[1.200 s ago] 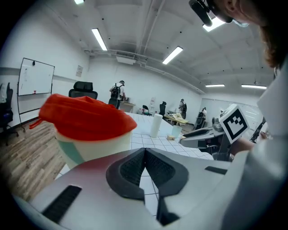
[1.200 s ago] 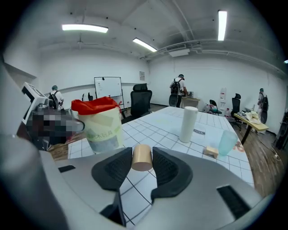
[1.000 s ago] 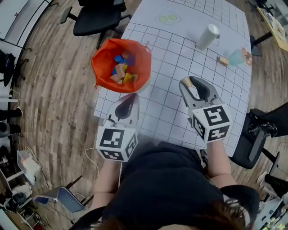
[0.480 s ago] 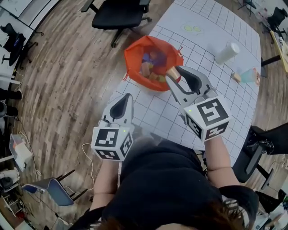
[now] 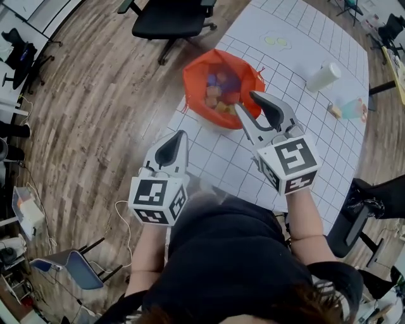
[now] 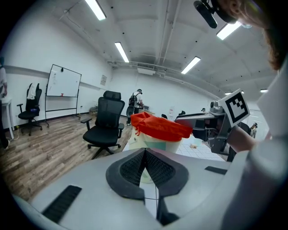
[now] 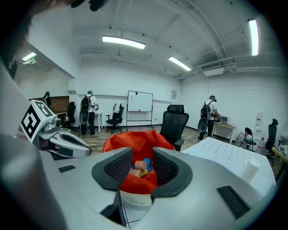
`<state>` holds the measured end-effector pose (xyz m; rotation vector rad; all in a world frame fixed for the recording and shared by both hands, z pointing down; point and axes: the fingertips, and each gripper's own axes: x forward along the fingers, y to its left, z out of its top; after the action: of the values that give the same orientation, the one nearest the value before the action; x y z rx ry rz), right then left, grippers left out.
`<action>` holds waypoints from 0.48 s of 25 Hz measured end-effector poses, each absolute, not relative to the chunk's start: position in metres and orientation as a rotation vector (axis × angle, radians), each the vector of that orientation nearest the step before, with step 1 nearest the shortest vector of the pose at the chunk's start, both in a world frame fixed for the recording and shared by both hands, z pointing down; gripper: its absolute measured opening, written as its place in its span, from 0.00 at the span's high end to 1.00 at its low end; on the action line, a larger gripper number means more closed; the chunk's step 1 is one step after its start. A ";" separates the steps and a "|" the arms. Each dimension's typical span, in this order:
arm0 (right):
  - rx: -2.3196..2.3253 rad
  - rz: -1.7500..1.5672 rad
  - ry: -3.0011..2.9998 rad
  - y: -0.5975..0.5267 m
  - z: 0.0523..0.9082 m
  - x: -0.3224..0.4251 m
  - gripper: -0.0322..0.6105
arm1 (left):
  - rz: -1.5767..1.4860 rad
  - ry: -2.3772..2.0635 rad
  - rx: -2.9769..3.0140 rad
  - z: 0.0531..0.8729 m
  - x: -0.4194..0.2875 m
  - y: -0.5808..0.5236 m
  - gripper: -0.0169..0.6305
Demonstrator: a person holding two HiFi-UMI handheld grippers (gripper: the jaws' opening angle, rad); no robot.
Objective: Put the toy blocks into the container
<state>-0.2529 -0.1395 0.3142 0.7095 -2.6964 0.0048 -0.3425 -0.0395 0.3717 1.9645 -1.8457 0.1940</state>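
Note:
The container (image 5: 193, 79) is a white bin with an orange liner, standing at the table's left edge with several colourful blocks (image 5: 218, 95) inside. My right gripper (image 5: 248, 102) hovers over its near right rim. A tan block (image 7: 140, 164) sits between its pads in the right gripper view, where my right gripper (image 7: 142, 162) looks down into the orange liner (image 7: 135, 139). My left gripper (image 5: 179, 134) is shut and empty, held low at the table's near left edge. In the left gripper view the container (image 6: 159, 128) stands just beyond the closed left gripper (image 6: 145, 150).
The gridded white table (image 5: 304, 38) carries a white cylinder (image 5: 323, 77) and a teal cup (image 5: 351, 107) with a small block beside it at the far right. A black office chair (image 5: 171, 19) stands on the wood floor past the container. Another chair (image 5: 364, 209) is at the right.
My right gripper has carried the tan block from mid-table forward and left, up over the container's rim. The left gripper has stayed put.

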 end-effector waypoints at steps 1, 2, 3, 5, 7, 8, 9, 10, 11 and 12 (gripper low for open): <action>0.716 0.014 -2.696 -0.140 0.315 -0.250 0.71 | 0.197 -1.834 1.975 0.371 -0.339 -0.042 0.94; 0.724 0.023 -2.696 -0.141 0.315 -0.246 0.71 | 0.200 -1.821 1.989 0.370 -0.334 -0.044 0.94; 0.733 0.031 -2.695 -0.142 0.315 -0.242 0.71 | 0.204 -1.805 2.006 0.368 -0.329 -0.046 0.94; 0.757 0.041 -2.689 -0.144 0.314 -0.233 0.71 | 0.215 -1.766 2.051 0.364 -0.314 -0.051 0.94; 0.787 0.048 -2.679 -0.145 0.314 -0.220 0.72 | 0.232 -1.711 2.105 0.361 -0.295 -0.055 0.94; 0.806 0.051 -2.674 -0.146 0.314 -0.213 0.72 | 0.242 -1.679 2.136 0.359 -0.284 -0.056 0.94; 0.826 0.055 -2.668 -0.147 0.314 -0.205 0.72 | 0.252 -1.646 2.167 0.357 -0.272 -0.058 0.94; 0.847 0.061 -2.664 -0.148 0.313 -0.197 0.72 | 0.263 -1.614 2.200 0.356 -0.261 -0.060 0.94; 0.871 0.067 -2.659 -0.148 0.312 -0.189 0.72 | 0.275 -1.581 2.232 0.354 -0.250 -0.062 0.94; 0.896 0.073 -2.654 -0.149 0.311 -0.180 0.73 | 0.286 -1.549 2.262 0.353 -0.239 -0.064 0.94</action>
<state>-0.1800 -0.1490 0.3111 0.8962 -2.6538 0.0734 -0.2388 -0.0637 0.3526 2.2625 -1.5492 0.2855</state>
